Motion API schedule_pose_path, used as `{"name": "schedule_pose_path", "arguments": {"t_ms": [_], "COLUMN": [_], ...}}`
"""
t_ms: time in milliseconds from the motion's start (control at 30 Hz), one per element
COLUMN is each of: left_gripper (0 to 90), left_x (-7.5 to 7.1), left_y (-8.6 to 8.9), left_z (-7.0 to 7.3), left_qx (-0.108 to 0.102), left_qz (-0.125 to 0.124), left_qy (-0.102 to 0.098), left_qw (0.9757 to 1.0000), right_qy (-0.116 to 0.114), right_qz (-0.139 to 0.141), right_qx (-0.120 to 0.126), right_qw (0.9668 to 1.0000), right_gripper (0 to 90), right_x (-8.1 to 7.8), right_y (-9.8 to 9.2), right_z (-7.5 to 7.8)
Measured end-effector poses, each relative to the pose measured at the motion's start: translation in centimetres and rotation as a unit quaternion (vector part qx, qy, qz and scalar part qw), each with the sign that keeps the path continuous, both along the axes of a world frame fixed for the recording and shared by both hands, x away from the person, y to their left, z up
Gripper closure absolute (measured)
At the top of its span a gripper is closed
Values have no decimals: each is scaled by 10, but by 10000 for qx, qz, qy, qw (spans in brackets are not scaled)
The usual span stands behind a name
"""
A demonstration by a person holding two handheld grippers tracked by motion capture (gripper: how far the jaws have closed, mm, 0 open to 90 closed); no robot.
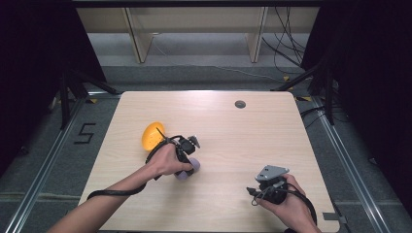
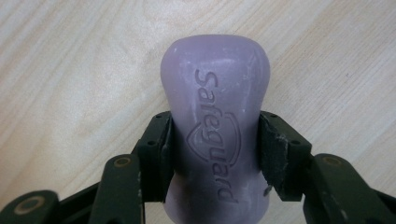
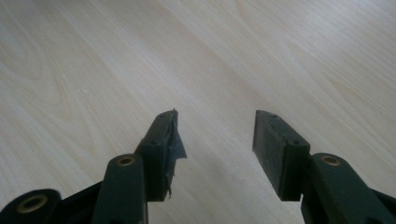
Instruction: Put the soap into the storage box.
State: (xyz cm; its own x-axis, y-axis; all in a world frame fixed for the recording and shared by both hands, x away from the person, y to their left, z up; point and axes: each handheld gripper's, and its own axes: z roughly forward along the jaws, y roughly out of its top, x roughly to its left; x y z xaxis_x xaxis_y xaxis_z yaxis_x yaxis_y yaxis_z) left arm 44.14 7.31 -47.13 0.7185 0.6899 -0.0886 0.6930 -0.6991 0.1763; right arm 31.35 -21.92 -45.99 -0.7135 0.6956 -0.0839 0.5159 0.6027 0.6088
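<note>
Work in hand: the left hand-held gripper [image 2: 215,140] clamps a purple soap [image 2: 215,126] bar, stamped "Safeguard".
Left hand-held gripper: both pads press the soap's flanks about midway along; its rounded end juts past the jaw tips.
Soap: in the high view the soap [image 1: 186,170] sits at the left-middle of the worktop [image 1: 233,141], under the left hand [image 1: 167,160]; I cannot tell whether it rests on the wood or is just lifted.
Right hand-held gripper [image 3: 215,135]: jaws spread apart, nothing between them, bare wood below; it sits near the worktop's front right edge [image 1: 266,188], well apart from the soap.
Orange bowl [image 1: 152,135]: tipped on its side just behind the left hand, near the soap.
Done, judging by this: the grasp looks secure.
Left: carrying the soap and setting it down, likely at the bowl; release not yet made.
</note>
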Motion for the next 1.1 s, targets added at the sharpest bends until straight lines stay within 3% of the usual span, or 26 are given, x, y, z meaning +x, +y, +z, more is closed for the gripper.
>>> {"name": "schedule_pose_path", "arguments": {"t_ms": [167,333,533,700,767,867,1100], "left_gripper": [486,482,456,485,487,490,492], "left_x": [2,4,8,6,5,5,2], "left_y": [-2,-5,-9,-13,-14,-15,-9], "left_z": [-3,-3,-7,-7,-9,-8,-7], "left_qx": [15,172,348,452,456,474,375], "left_qz": [-37,-50,-68,-39,36,68,116], "left_qy": [-40,100,164,135,0,-2,58], "left_qw": [10000,9998,9992,9989,9990,9989,9992], "right_qy": [4,-2,8,-13,-58,19,-69], "right_qz": [7,27,33,40,-15,-28,12], "right_qx": [-1,-12,-8,6,74,49,56], "right_qw": [10000,10000,10000,10000,10000,10000,10000], "right_gripper": [507,504,502,502,502,502,502], "right_x": [0,1,0,0,0,-1,0], "right_y": [0,0,0,0,1,1,1], "right_z": [0,-1,-1,-1,-3,-2,-3]}}
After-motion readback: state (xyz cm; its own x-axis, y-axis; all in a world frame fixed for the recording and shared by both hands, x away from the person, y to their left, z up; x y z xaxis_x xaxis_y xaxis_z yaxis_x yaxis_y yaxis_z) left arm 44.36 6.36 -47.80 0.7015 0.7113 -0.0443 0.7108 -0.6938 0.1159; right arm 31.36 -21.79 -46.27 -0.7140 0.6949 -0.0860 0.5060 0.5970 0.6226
